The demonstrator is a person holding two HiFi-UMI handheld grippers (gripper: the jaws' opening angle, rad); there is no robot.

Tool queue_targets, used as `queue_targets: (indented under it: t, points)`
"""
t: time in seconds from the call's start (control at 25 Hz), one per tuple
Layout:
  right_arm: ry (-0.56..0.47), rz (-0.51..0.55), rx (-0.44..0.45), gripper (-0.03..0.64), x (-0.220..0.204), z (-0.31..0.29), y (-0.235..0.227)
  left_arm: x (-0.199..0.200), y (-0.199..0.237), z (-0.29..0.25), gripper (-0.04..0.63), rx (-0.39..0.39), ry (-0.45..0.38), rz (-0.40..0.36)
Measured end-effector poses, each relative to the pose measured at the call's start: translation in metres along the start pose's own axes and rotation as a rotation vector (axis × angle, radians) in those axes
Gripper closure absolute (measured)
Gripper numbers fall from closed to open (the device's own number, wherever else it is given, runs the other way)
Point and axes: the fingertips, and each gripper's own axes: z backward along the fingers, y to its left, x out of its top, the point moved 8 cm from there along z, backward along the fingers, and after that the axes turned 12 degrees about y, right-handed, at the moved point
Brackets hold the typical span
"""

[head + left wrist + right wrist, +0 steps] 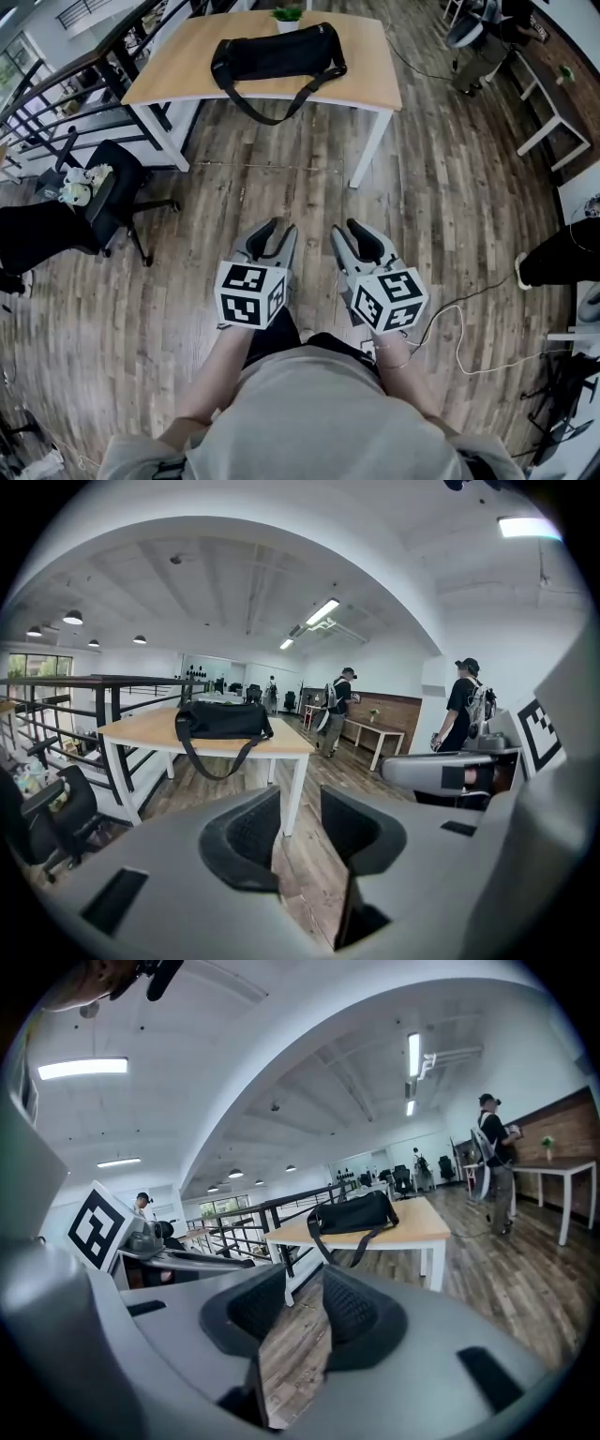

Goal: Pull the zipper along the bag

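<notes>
bag: black duffel bag (278, 54) lies lengthwise on the wooden counter (178, 70), nearer the far edge, about midway between the left and right edges; it lies flat and settled, so its top can be reached from the near side.
strap: the shoulder strap (272, 117) spills over the near edge and hangs in a loop toward the floor (281, 178); it is slack and nothing holds it.
zipper: too small to make out from here; it probably runs along the top of the bag.
left gripper: the left gripper (281, 227) is held low in front of the person's body, over bare floor and well apart from the counter; jaws released, only floorboards show between them.
right gripper: the right gripper (345, 228) sits just beside the left at the same height; jaws also apart and empty.
aim: both gripper views look toward the counter with the bag centred beyond the jaws; this reads as a carry pose for walking up, not a reach.
stage: by my judgement the task has not started, and nothing touches the bag.
next: get close to the near edge; likely one gripper steadies an end of the bag while the other takes the pull tab.
risk: the hanging strap could snag a gripper coming in low.
surround: a small plant (288, 14) stands at the far edge behind the bag, and an office chair (112, 183) stands off the counter's near left corner.
</notes>
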Motion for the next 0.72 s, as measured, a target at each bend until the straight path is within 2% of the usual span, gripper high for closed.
queue_targets:
  t: [0.72]
  points:
    - [-0.031,-0.004,-0.069,0.491,0.131,-0.170,-0.036,0.132,0.150,-0.106,0.466,-0.071,-0.041,-0.045]
